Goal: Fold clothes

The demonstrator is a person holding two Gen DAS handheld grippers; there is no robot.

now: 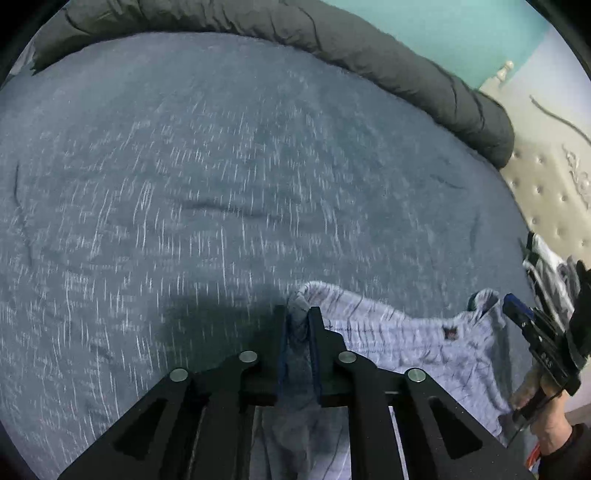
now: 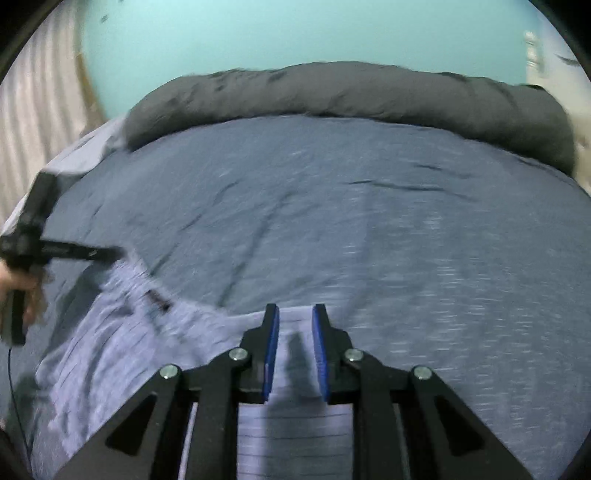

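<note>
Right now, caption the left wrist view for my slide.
Left tongs pinch the striped garment's waistband corner above the blue bedsheet.

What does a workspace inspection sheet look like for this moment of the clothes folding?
Surface: bed sheet, blue-grey, lightly creased.
Job's things: striped garment, pale, with a gathered waistband, spread at the near edge.
Clutter: rolled grey duvet along the far side; pile of clothes at the bed's edge.
Grippers: left gripper pinches a bunched corner of the garment; right gripper is open above the garment, nothing between its pads.
Cables: thin wire hanging below the left gripper's handle.
Surroundings: teal wall, cream tufted headboard, pale curtain.
</note>
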